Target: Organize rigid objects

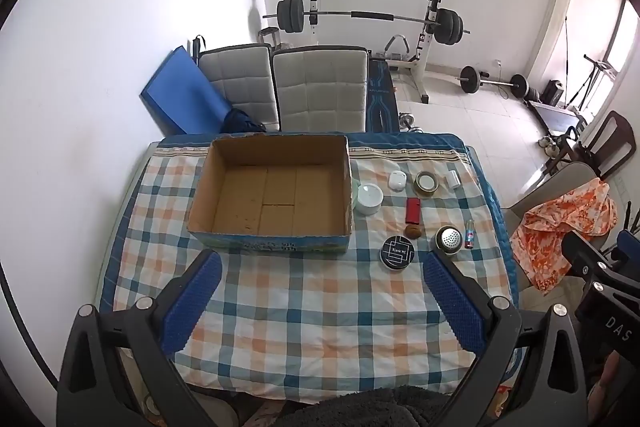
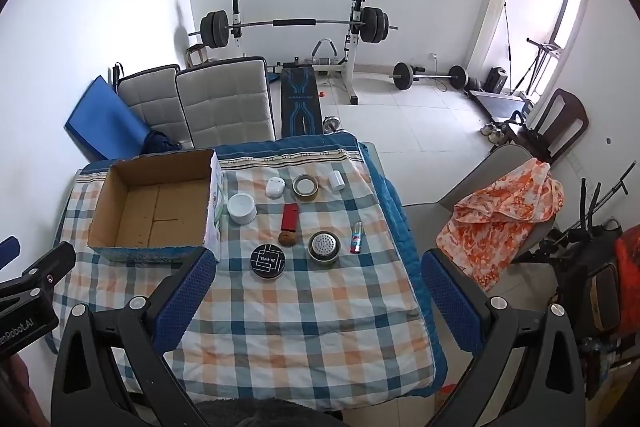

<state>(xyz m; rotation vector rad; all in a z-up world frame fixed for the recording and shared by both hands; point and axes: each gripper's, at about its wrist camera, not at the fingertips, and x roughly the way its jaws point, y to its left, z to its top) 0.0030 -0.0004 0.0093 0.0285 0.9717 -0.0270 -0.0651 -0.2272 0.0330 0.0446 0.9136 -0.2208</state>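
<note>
Cardboard box is sitting empty on the checked cloth, with small hard things lying beside it: a black tin, a red case, a white pot. They are probably light and stiff, so squeezing their sides should work, though the round tin may be slippery. Both the left gripper and the right gripper are hovering wide apart, holding nothing, tipping down at the table.

Both cameras high, tilted down, well back from checked-cloth table. Both see open brown cardboard box, small things beside it.
</note>
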